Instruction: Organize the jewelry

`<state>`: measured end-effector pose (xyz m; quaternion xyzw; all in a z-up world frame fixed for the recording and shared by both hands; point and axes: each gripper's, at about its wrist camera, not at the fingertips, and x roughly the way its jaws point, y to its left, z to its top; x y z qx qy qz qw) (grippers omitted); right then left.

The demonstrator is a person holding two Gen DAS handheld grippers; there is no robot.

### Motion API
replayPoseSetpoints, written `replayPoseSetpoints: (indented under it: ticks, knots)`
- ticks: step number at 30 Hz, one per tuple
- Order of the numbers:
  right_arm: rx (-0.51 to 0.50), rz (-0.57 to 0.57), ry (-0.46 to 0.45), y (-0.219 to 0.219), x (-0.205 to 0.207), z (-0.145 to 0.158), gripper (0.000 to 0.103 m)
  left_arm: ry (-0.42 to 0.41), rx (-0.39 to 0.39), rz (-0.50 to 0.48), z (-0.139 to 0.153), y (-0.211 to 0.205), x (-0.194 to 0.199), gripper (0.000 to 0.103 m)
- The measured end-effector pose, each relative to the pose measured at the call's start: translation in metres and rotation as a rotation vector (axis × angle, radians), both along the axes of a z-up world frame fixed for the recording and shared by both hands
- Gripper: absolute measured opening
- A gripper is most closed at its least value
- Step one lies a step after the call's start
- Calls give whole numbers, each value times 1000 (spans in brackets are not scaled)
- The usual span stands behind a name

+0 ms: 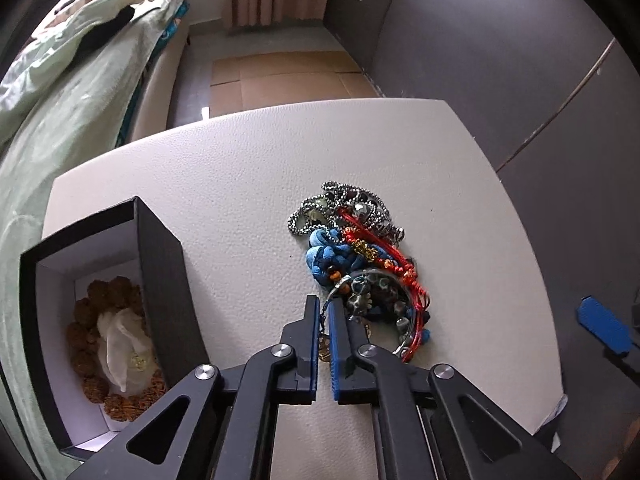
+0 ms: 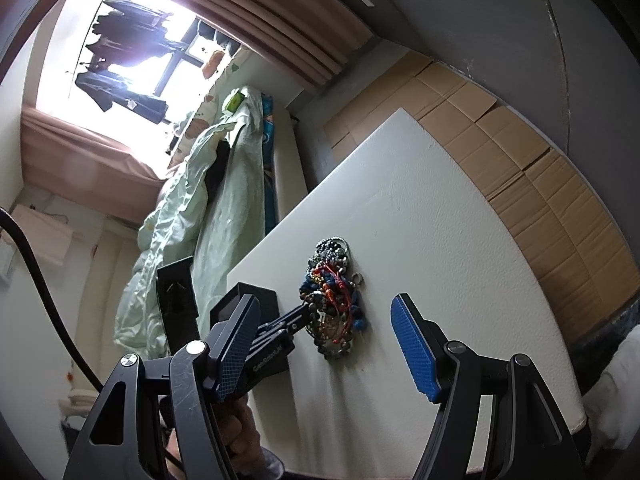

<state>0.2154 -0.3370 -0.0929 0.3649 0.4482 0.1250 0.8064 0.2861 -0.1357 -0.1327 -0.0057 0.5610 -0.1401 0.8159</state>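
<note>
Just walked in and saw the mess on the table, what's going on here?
A person is sorting jewelry. The left gripper is nearly closed at the near edge of the tangled jewelry pile, apparently pinching a metal ring. The right gripper hangs open, holding nothing. The black box already holds brown beads.

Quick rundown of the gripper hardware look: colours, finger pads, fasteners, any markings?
Both the left gripper and right gripper share black angular linkage arms with silver round pivot bolts and triangular cutouts. Fingers carry blue textured pads. The left one's body shows small white lettering, unreadable.
</note>
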Motion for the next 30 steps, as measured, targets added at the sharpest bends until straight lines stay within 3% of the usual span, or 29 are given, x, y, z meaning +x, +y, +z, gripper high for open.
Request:
replayPoseSetpoints:
  ticks: [15, 20, 22, 30]
  knots:
    - [-82, 37, 36, 23, 12, -11, 68, -103, -122, 8, 49, 23, -15, 3]
    - [-132, 89, -8, 37, 17, -10, 57, -121, -139, 28, 57, 37, -17, 3]
    - [-148, 116, -12, 44, 22, -13, 48, -125, -144, 37, 60, 43, -15, 3]
    - [-235, 183, 23, 66, 41, -35, 45, -139, -156, 69, 69, 73, -17, 3]
